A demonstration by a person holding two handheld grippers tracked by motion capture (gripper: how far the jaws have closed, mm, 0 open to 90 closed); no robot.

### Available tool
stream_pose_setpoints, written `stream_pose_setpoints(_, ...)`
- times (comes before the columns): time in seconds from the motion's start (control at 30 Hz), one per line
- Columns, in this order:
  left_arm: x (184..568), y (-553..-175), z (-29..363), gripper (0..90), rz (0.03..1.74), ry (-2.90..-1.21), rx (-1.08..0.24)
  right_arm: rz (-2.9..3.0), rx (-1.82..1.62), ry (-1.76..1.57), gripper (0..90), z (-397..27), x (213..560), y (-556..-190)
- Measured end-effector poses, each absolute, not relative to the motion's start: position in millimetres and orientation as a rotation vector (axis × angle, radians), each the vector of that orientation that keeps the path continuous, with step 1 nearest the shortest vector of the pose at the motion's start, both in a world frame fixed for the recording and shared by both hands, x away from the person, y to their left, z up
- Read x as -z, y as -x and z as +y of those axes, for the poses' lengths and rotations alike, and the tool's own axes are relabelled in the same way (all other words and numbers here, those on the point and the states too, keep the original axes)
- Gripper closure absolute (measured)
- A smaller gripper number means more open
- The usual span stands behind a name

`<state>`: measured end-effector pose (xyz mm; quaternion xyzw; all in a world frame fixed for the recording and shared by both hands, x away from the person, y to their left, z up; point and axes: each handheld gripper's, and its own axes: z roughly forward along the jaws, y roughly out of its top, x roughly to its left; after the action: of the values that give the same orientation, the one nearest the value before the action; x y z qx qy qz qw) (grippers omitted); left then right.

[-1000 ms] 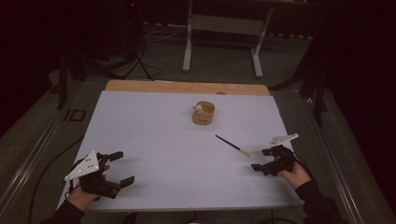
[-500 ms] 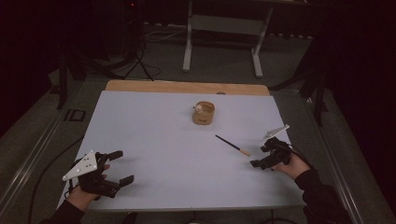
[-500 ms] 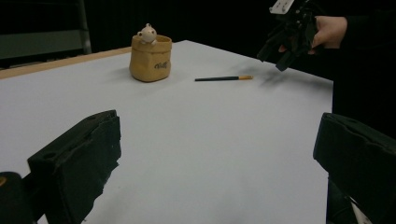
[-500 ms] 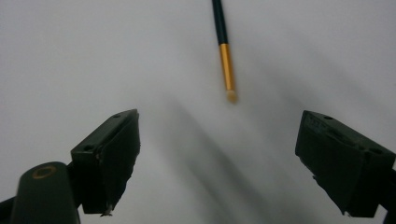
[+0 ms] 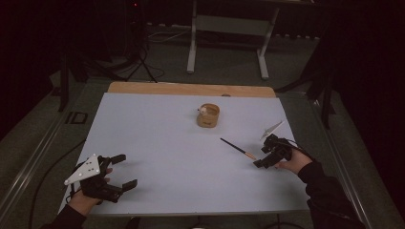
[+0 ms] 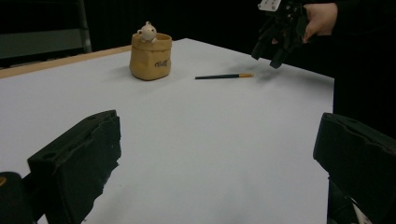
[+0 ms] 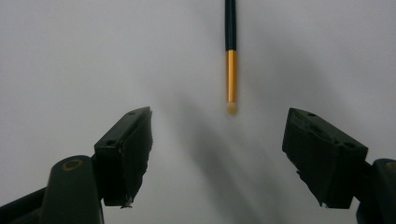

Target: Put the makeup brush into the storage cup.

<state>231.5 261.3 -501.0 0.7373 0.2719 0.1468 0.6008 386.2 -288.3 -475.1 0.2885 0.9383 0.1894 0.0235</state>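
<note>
A small tan, sack-shaped ceramic pot (image 5: 208, 116) with a pale little animal figure peeking over its rim stands on the table toward the far edge, and it serves here as the landmark. Nothing lies between the pot and the brush, and nothing lies between the brush and the right gripper (image 5: 260, 161).

The thin paintbrush (image 5: 237, 148), with a black handle, an orange-gold band and a pale tip, lies flat on the table to the near right of the pot, well apart from it. Its banded tip points away from the pot toward the right gripper, which hovers just beyond that tip. In the right gripper view the tip (image 7: 231, 108) lies ahead of the two black jaws; they have just been closing a little but are apart, with nothing between them.

The left gripper (image 5: 120, 171) rests far to the near left of the pot, its jaws spread wide and holding nothing.

The table (image 5: 157, 138) has a pale grey-white top with a strip of bare wood along the far edge behind the pot. Beyond it the room is dark, with a grey floor, a light metal stand (image 5: 227, 28) and cables.
</note>
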Motion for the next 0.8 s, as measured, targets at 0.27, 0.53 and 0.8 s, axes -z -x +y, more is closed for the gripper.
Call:
stream_pose_setpoints(0.27,502,-232,261,1.4,0.63,-1.711,-0.338,2.924,-0.535,-0.89,27.7,-281,472,-398)
stream_pose_setpoints(0.53,502,-232,260,1.4,0.63,-1.714,-0.342,2.931,-0.477,-0.873,32.3,-269,463,-410)
stream_pose_setpoints(0.8,503,-233,262,1.4,0.655,-1.694,-0.356,2.948,-0.434,-0.835,39.1,-259,460,-418)
